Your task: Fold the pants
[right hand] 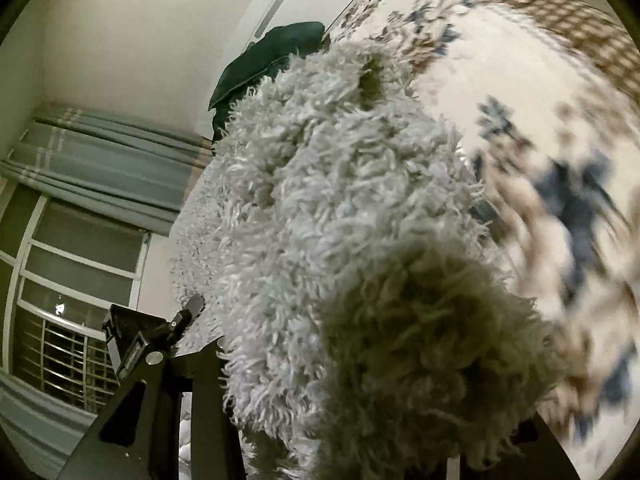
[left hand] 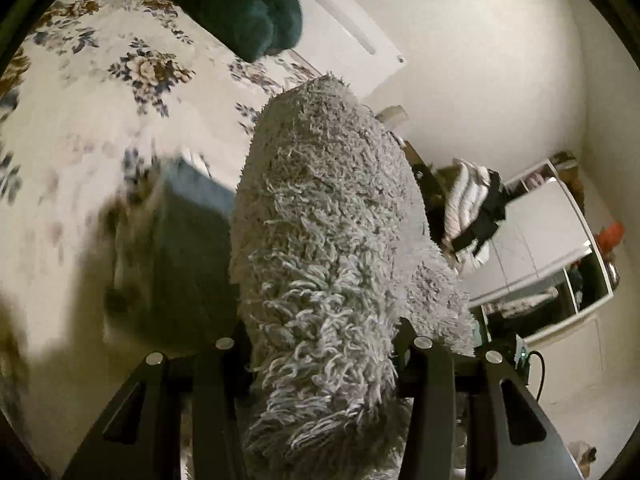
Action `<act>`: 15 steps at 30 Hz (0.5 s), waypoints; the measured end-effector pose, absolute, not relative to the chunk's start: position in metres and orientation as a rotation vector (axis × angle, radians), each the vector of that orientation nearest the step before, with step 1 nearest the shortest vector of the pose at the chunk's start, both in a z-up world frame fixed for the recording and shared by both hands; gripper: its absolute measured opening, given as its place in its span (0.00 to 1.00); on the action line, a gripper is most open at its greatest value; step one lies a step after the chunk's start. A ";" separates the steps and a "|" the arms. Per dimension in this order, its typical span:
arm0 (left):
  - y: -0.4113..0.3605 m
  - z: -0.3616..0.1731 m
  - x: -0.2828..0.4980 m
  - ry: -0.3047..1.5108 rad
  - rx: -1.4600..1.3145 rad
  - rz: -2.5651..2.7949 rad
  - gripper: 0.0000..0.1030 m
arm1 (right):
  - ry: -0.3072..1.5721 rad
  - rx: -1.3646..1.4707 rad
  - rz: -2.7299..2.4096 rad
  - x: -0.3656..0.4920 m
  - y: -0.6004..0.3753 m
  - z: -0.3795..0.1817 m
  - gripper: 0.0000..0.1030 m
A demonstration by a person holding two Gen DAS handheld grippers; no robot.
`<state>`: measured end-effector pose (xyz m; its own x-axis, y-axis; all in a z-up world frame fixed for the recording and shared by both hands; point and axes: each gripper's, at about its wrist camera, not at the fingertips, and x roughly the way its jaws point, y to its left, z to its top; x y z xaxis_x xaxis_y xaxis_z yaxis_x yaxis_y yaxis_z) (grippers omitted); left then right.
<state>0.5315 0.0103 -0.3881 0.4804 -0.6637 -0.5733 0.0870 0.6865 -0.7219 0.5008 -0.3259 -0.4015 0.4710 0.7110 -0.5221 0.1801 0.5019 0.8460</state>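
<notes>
The left gripper (left hand: 322,364) is clenched on the shaggy grey pants (left hand: 320,240): in the left wrist view the thick fabric fills the whole gap between the two black fingers, which stand about half apart, and rises from there toward 12 o'clock as a tall fluffy column. A lower flap of the same fabric hangs at about 4 o'clock of the column. The right gripper (right hand: 344,392) is also grasping the pants (right hand: 320,208); in the right wrist view the fluffy pile covers the middle of the picture, only the left finger (right hand: 208,408) shows clearly, and the right finger is almost fully hidden behind a dark, shadowed lump of fabric at 5 o'clock. The pants are lifted above the bed, whose floral sheet (left hand: 120,80) lies behind them, blurred, at 9 to 11 o'clock in the left view and at 1 to 4 o'clock in the right view (right hand: 500,100). A dark green cushion (left hand: 240,4) rests on the bed at 12 o'clock in the left view. In the right view the other gripper's black body (right hand: 136,340) appears at 8 o'clock, beside the fabric, with a window (right hand: 72,280) behind it.
</notes>
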 end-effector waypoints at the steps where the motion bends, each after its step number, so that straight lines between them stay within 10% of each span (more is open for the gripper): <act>1: 0.012 -0.398 0.549 0.982 -0.678 -0.493 0.41 | 1.068 1.018 0.401 0.519 -0.323 -0.407 0.42; 9: 0.031 -0.475 0.605 1.155 -0.648 -0.403 0.49 | 1.221 0.943 0.344 0.613 -0.280 -0.474 0.45; 15: 0.030 -0.457 0.593 1.180 -0.571 -0.347 0.58 | 1.306 0.838 0.244 0.607 -0.281 -0.471 0.77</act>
<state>0.5926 0.0299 -0.4568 0.3527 -0.5384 -0.7654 -0.0386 0.8088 -0.5868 0.6073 -0.2806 -0.4710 0.2844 0.5987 -0.7488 0.2884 0.6914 0.6624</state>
